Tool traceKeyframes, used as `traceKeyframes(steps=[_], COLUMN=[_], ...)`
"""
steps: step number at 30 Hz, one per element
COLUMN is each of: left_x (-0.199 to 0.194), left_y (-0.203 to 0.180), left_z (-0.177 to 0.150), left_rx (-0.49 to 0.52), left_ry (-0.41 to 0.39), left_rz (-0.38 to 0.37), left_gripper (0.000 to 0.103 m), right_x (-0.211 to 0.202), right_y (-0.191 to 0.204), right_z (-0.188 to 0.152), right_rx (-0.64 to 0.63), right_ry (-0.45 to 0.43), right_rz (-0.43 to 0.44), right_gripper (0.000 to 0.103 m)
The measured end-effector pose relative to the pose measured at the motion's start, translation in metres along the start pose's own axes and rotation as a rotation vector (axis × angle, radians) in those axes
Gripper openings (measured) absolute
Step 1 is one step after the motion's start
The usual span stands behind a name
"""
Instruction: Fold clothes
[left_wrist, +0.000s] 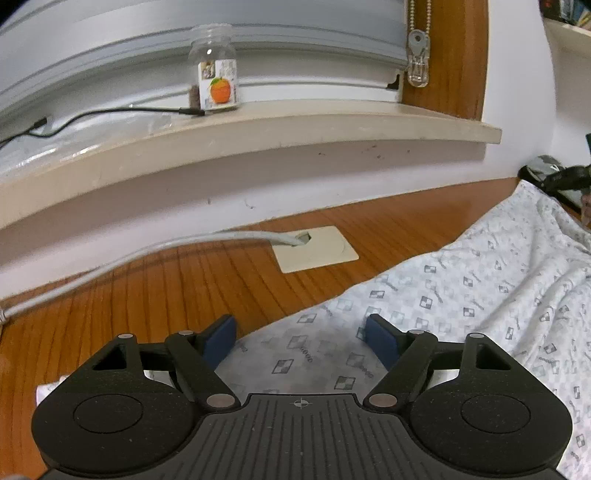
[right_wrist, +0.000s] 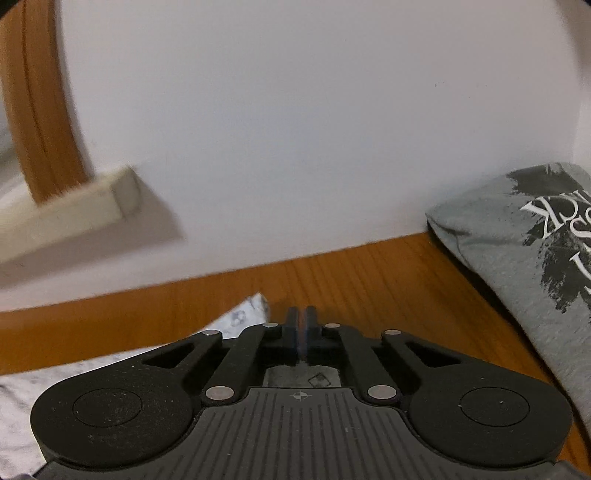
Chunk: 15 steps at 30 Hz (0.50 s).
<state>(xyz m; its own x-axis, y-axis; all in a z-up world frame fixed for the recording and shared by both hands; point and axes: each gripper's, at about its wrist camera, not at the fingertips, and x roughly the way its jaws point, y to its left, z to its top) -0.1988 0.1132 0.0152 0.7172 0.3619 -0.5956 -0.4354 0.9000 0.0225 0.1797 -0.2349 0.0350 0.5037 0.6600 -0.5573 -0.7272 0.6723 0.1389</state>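
Left gripper (left_wrist: 301, 334) spread wide; right gripper (right_wrist: 300, 325) closed tight.

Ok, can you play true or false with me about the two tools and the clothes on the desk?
1. The left tool is open above the patterned white garment. True.
2. The right tool is wide open. False: its fingers are pressed together.
3. A folded grey T-shirt lies on the wooden desk. True.
4. The jar on the windowsill has a banana on its label. False: it shows an orange.
5. The grey T-shirt is plain. False: it has a dark print with white letters.
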Motion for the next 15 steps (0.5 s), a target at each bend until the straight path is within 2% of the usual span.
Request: traceKeyframes(steps=[1, 2, 4, 5, 7, 9, 12, 15], left_x=[-0.003, -0.008, -0.017, -0.021, -0.029, -0.033, -0.035, -0.032], left_y=[-0.003, -0.01, -0.025, -0.034, -0.053, -0.07, -0.094, -0.111], left_z=[0.001, 0.003, 0.006, 0.007, 0.008, 0.005, -0.001, -0.006], left_rx=[0.006, 0.011, 0.032, 0.05, 0.086, 0.117, 0.156, 0.188], left_ry=[-0.01, -0.024, -0.04, -0.04, -0.039, -0.021, -0.003, 0.025], left_rz=[0.003, -0.016, -0.061, -0.085, -0.135, -0.181, -0.237, -0.256], left_gripper=[0.079, 0.078, 0.07, 0.066, 0.046, 0.039, 0.037, 0.037], right_x=[-0.004, -0.008, -0.019, -0.029, -0.049, -0.067, -0.086, -0.099], right_y=[0.0, 0.0, 0.002, 0.008, 0.026, 0.046, 0.068, 0.077], right_z=[0.0, 0.0, 0.0, -0.002, -0.014, -0.027, -0.046, -0.062], right_rx=[-0.008, -0.015, -0.039, -0.071, -0.14, -0.207, -0.27, -0.278], right_ry=[-0.004, -0.009, -0.017, -0.022, -0.022, -0.02, -0.024, -0.005], right_rz=[0.005, 0.01, 0.033, 0.066, 0.126, 0.18, 0.24, 0.285], right_gripper=[0.014, 0.027, 0.041, 0.042, 0.042, 0.043, 0.047, 0.053])
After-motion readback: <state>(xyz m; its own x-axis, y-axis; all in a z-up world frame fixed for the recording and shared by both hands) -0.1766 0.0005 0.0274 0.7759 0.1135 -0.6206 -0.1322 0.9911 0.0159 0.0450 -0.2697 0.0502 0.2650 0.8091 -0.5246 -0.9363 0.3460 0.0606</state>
